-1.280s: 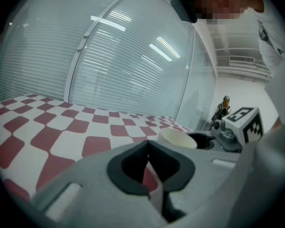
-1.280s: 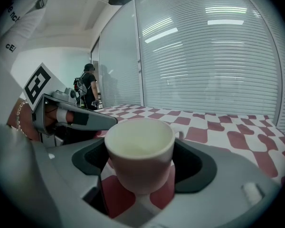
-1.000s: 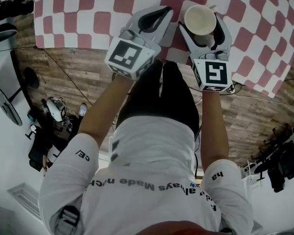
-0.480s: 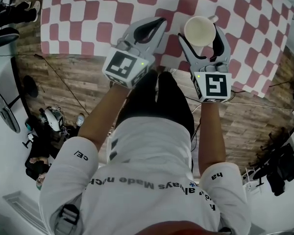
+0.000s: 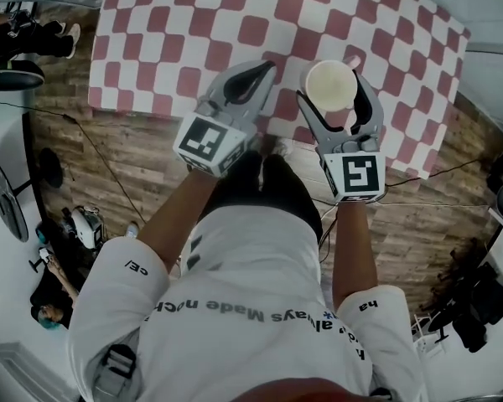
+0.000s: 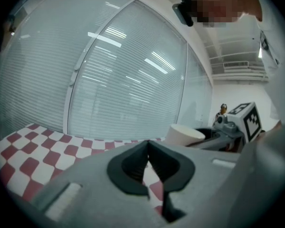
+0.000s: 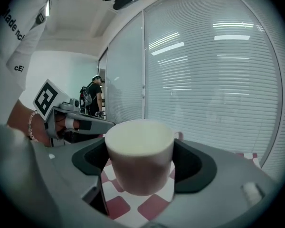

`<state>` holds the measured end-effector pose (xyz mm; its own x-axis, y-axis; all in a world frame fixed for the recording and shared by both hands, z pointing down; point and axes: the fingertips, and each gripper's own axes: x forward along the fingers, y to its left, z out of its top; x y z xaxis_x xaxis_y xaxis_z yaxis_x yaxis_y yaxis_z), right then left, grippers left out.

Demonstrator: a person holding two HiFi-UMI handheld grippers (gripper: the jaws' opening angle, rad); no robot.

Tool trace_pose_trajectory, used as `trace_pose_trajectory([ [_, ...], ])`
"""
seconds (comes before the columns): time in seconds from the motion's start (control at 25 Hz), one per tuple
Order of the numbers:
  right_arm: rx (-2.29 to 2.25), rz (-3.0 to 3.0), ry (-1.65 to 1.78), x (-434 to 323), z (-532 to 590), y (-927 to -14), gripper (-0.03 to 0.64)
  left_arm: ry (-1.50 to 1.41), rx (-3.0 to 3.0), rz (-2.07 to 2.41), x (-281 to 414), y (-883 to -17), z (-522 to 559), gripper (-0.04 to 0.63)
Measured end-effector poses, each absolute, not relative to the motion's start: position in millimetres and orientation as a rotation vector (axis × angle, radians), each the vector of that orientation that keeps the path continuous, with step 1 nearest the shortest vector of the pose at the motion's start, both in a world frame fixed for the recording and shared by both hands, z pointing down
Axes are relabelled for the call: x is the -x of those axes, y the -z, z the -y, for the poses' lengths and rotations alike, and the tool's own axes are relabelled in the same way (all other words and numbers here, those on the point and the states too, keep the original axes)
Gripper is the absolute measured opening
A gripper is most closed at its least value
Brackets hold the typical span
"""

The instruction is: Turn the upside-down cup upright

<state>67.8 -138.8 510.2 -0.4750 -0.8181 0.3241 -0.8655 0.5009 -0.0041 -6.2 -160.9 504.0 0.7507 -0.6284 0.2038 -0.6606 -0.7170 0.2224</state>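
Observation:
A cream cup [image 5: 328, 80] with a pink handle stands mouth-up between the jaws of my right gripper [image 5: 330, 90], which is shut on its sides and holds it in the air above the red-and-white checkered tablecloth [image 5: 235, 15]. The right gripper view shows the cup [image 7: 140, 156] upright, the black pads [image 7: 194, 163] pressed against it. Beside it on the left, my left gripper [image 5: 264, 65] is shut and holds nothing; its jaws [image 6: 148, 144] meet tip to tip. From the left gripper view the cup [image 6: 184, 135] shows at the right.
The checkered table fills the top of the head view, with wood floor [image 5: 134, 141] and a cable [image 5: 427, 174] below its near edge. Stands and gear [image 5: 8, 191] sit at the left. Window blinds [image 6: 109, 70] lie ahead. A person [image 7: 92, 99] stands in the background.
Both grippers have risen together away from the table, the right one carrying the cup up with it. The table now looks smaller and farther below.

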Motion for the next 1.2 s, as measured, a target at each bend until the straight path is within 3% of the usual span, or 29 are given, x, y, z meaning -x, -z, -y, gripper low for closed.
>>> trace_pose_trajectory([
  [0.52, -1.433, 2.505, -0.128, -73, 101, -395, 0.410, -0.025, -2.709, 1.005, 6, -395, 134, 0.005],
  [1.2, -1.468, 2.555, -0.072, -72, 65, -304, 0.408, 0.025, -2.754, 0.961, 4, -323, 101, 0.005],
])
